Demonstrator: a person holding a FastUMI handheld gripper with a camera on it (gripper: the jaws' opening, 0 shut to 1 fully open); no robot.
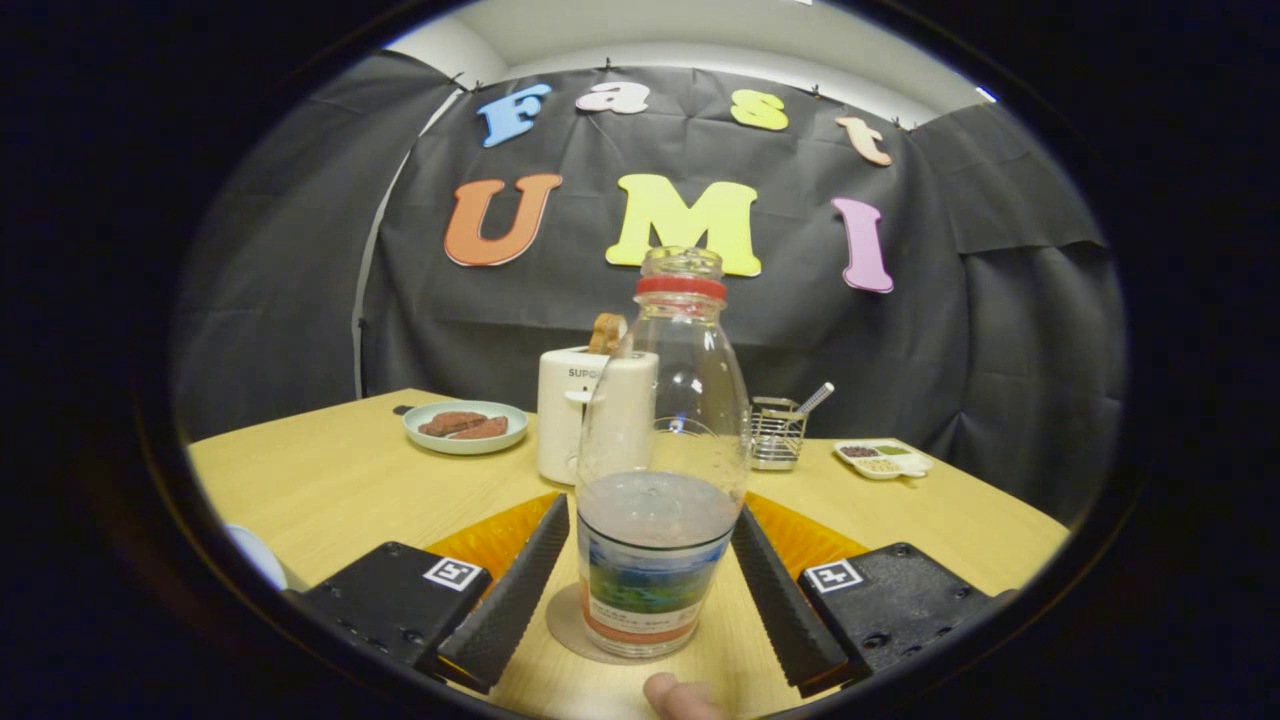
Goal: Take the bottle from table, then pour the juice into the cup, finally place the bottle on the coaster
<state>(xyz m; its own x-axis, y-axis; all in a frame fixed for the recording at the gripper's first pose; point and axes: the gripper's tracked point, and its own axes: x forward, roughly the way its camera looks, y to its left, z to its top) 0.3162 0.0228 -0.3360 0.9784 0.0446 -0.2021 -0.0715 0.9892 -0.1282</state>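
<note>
The bottle [663,460] stood upright on a round coaster [572,625] on the table [330,490], directly between the two fingers [510,590] of the gripper [645,600]. The fingers were spread wide, one at each side of the bottle's lower part, very near it, though whether they touched the glass could not be told. It was clear glass, uncapped, with a red neck band, a pictured label and pale liquid low down.

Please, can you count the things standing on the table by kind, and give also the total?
Bottle on coaster, between the open hand-held gripper fingers: 1
Coaster: 1
Plates and trays (plate, tray): 2
Toaster: 1
Wire basket: 1
Total: 6
</note>
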